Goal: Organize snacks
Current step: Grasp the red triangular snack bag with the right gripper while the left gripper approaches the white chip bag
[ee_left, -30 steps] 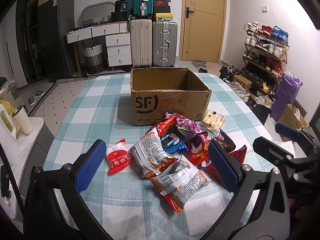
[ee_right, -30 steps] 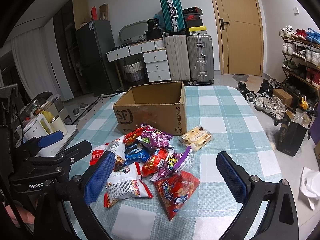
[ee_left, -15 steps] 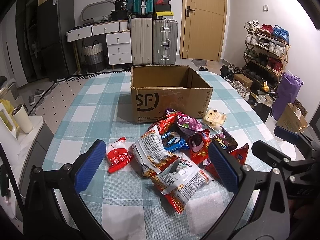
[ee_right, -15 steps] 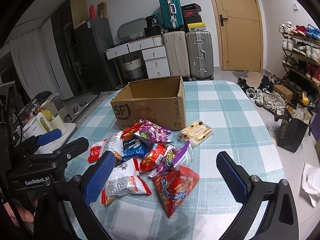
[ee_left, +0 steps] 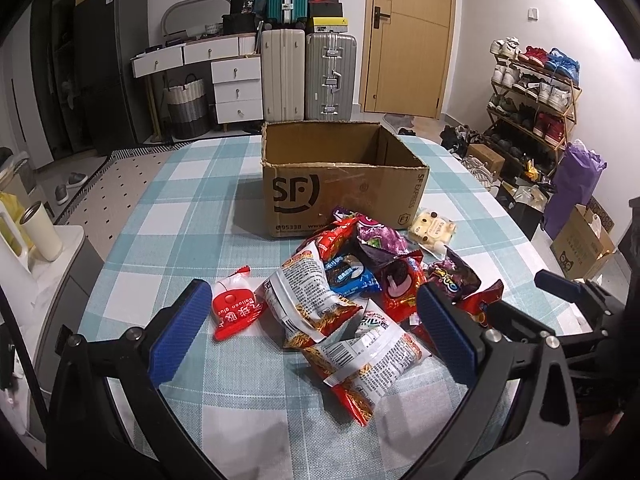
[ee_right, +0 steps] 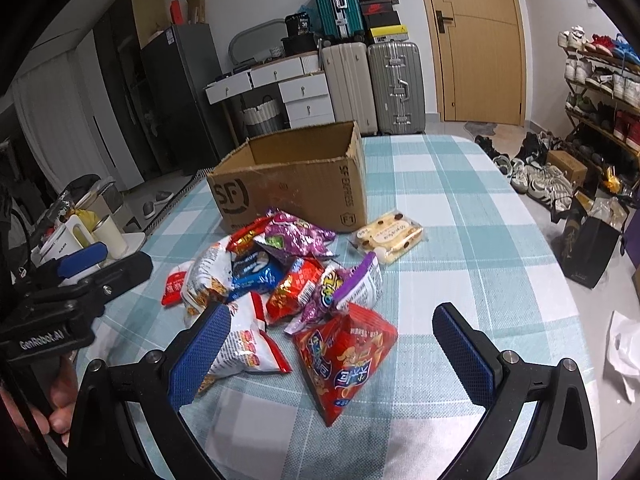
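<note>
Snack pile point(ee_left: 352, 288): crowds table centre, touching cardboard box point(ee_left: 340, 184) front (top open). Bare checked tablecloth point(ee_right: 460, 208) right of pile; also left point(ee_left: 160, 240).

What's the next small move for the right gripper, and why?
Probably lower the right gripper, open and empty, onto the red triangular snack bag lying nearest between its fingers. The brown cardboard box behind the pile looks empty so far.

Two suitcases point(ee_left: 308, 76) stand beside a wooden door point(ee_left: 408, 32); a shoe rack point(ee_left: 532, 96) lines the wall.
</note>
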Demonstrator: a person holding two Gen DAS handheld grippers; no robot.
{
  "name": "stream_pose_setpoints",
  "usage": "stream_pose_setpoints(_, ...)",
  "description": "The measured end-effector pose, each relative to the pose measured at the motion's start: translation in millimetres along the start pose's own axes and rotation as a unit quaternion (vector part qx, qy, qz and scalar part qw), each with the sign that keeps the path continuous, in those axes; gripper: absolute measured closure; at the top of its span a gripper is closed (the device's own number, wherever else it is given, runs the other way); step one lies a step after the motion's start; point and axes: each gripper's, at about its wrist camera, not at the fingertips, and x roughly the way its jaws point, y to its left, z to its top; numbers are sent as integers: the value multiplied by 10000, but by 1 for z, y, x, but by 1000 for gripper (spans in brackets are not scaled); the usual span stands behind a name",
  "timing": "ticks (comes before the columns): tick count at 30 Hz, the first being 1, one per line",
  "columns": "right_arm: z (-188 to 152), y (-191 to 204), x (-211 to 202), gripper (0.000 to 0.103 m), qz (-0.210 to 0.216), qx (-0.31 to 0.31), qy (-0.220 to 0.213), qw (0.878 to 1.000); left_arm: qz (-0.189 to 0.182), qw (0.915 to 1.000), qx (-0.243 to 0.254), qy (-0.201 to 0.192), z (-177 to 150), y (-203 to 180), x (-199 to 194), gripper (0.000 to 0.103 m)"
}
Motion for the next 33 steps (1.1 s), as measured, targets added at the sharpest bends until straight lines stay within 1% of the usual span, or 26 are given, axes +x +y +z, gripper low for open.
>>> stream_pose_setpoints(15,-20,-18,44,0,22,163,449,9989,-37,9999,2,99,0,1,7,1)
stream_pose_setpoints(21,-24,-20,56,0,-40,150,550,9984,-42,9999,-13,148,-2,3,12,1)
stream_pose_setpoints(28,-29,-19,66,0,28,125,629,9979,-34,9998,-48,201,-4,6,17,1)
stream_pose_setpoints(31,-31,-18,69,2,38,111,655,9978,-19,9997,-60,230,-4,8,20,1)
stream_pose_setpoints(33,-32,-18,71,11,71,109,709,9974,2,9997,-71,238,-5,10,21,1)
